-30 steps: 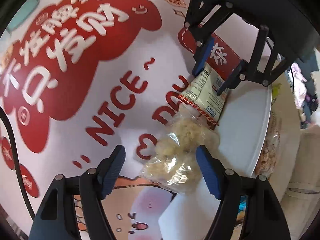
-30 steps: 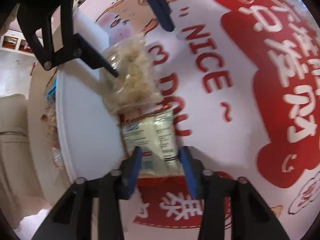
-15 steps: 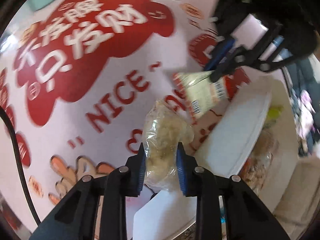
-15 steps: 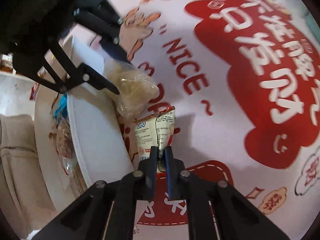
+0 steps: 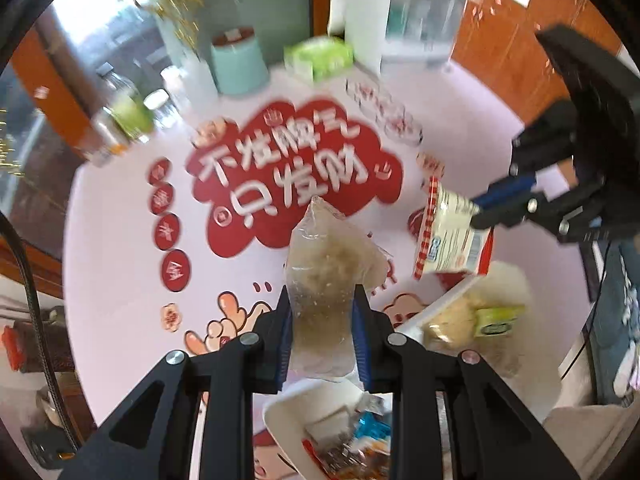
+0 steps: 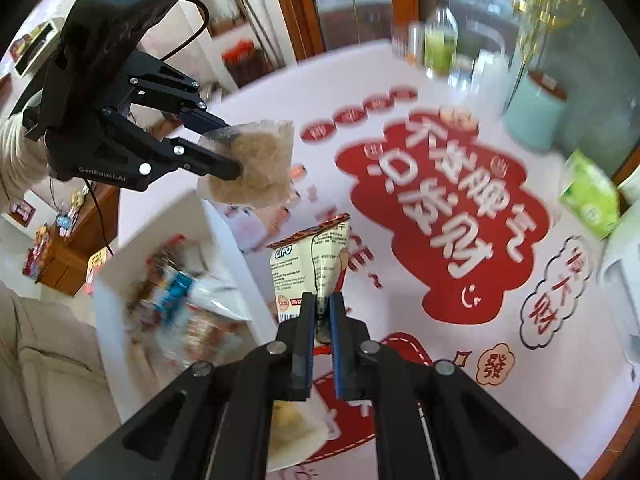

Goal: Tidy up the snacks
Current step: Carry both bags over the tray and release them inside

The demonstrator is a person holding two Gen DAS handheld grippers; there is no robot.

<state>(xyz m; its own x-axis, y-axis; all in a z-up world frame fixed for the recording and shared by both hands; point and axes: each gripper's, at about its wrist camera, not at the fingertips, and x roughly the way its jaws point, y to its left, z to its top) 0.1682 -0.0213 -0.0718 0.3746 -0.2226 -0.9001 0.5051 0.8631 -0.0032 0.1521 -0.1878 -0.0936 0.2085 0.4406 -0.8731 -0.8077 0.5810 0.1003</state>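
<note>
My left gripper [image 5: 322, 328] is shut on a clear bag of pale crumbly snacks [image 5: 326, 276] and holds it up above the table; the bag also shows in the right wrist view [image 6: 256, 168]. My right gripper [image 6: 320, 312] is shut on the bottom seam of a cream Lipo snack packet with red checked edges [image 6: 316, 260], lifted off the table; the packet also shows in the left wrist view [image 5: 448, 236]. A white box [image 5: 280, 408] with several snack packs sits below both grippers; it also shows in the right wrist view [image 6: 224, 232].
The table has a pink cloth with a red cloud print [image 5: 288, 176]. At the far edge stand a teal tub [image 5: 238, 64], a green tissue pack [image 5: 320, 58], a white appliance [image 5: 360, 16] and bottles [image 5: 124, 120]. A beige sofa [image 6: 44, 380] lies beside the box.
Both grippers have closed on their snacks and lifted them off the table. The views have tilted up, so the far edge of the table and the room show.
</note>
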